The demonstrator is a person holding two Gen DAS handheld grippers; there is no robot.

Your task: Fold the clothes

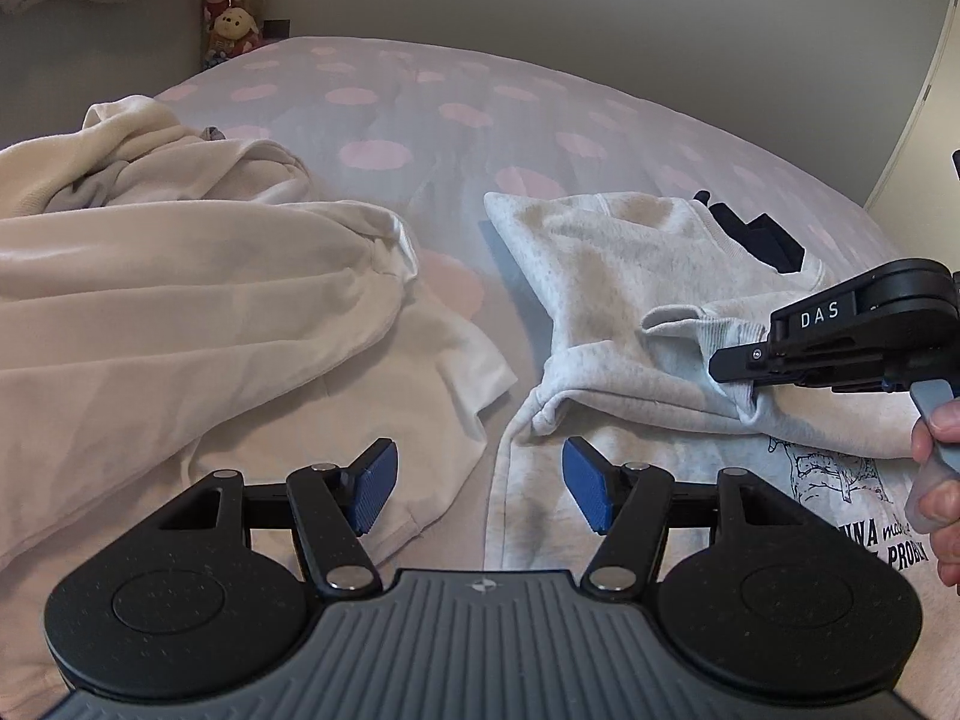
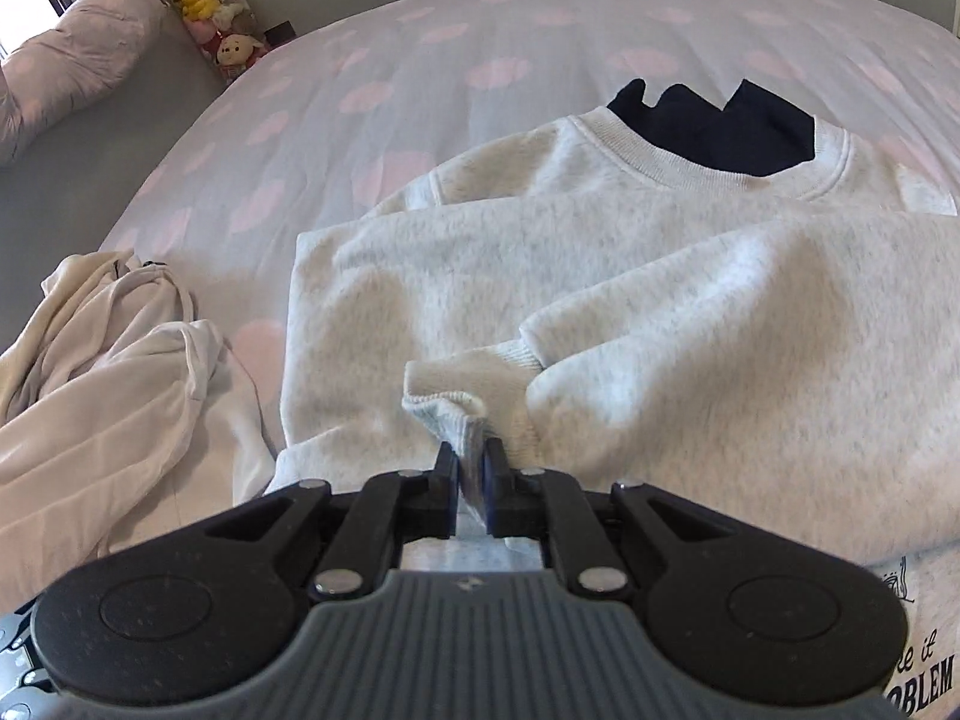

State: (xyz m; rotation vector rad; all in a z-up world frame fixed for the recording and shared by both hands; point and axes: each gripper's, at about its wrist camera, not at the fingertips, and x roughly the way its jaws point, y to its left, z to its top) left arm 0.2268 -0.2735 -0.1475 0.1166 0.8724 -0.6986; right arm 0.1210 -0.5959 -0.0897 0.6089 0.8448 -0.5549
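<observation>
- A grey sweatshirt (image 2: 630,276) is spread on the bed (image 2: 420,60), collar away from the cameras, with part of a dark garment (image 2: 714,126) showing at the neck opening and beyond the collar.
- The sweatshirt's left side appears already turned in: a straight folded edge is seen along that side in the right wrist view.
- One sleeve (image 2: 720,324) is laid across the chest, and its ribbed cuff (image 2: 456,408) is pinched in the right gripper (image 2: 471,468), whose jaws are closed tight on the fabric.
- The same grip is seen from the left wrist view, where the right gripper (image 1: 741,360) is held low over the sweatshirt (image 1: 600,276) by a hand (image 1: 936,480).
- The left gripper (image 1: 477,489) is held above the gap between the two garments; its jaws are wide apart and nothing is held in them.
- The fold is judged to be in its early middle: one side seems done, and the sleeve is being placed but is not yet released.
- What is judged to be left: flattening the sleeve, then doubling the body from hem to collar; the printed hem (image 1: 840,498) still lies flat and unfolded nearest the cameras.
- A cream hoodie (image 1: 180,300) lies crumpled just beside the sweatshirt and is untouched, so at least one more garment is left to fold.
</observation>
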